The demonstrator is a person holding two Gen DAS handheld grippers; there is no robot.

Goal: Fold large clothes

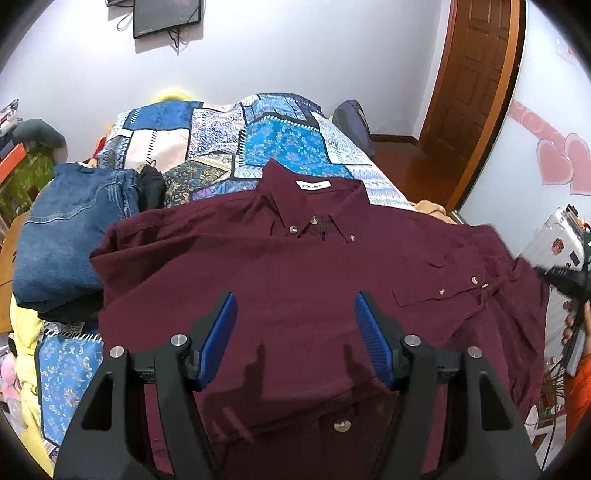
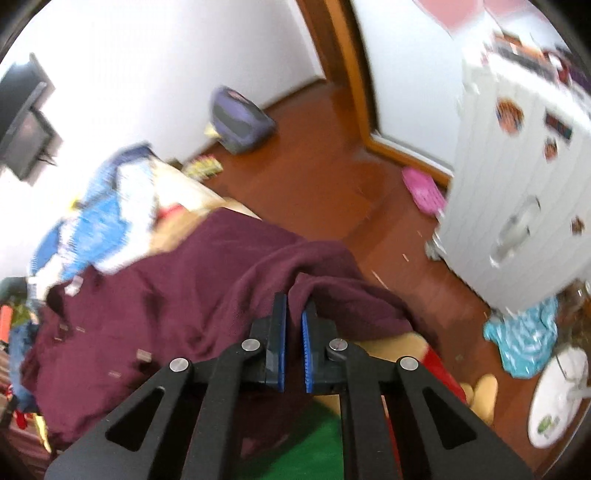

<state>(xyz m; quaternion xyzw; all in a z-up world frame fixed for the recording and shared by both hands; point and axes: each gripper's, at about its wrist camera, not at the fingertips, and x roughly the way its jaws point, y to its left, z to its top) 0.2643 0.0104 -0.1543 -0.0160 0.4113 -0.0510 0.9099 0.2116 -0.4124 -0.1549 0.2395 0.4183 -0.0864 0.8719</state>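
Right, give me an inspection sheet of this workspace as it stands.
Surface: patchwork bedspread, mostly covered.
Job's things: maroon shirt spread front up, collar far.
Clutter: folded denim beside the shirt.
Grippers: left hand-held gripper open above the shirt; right hand-held gripper shut on a shirt fold.
Cables: hanging under the wall screen.
Surroundings: wooden door, white cabinet, backpack on floor.

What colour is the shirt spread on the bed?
Dark maroon shirt, with a white neck label; clearest in the left wrist view.
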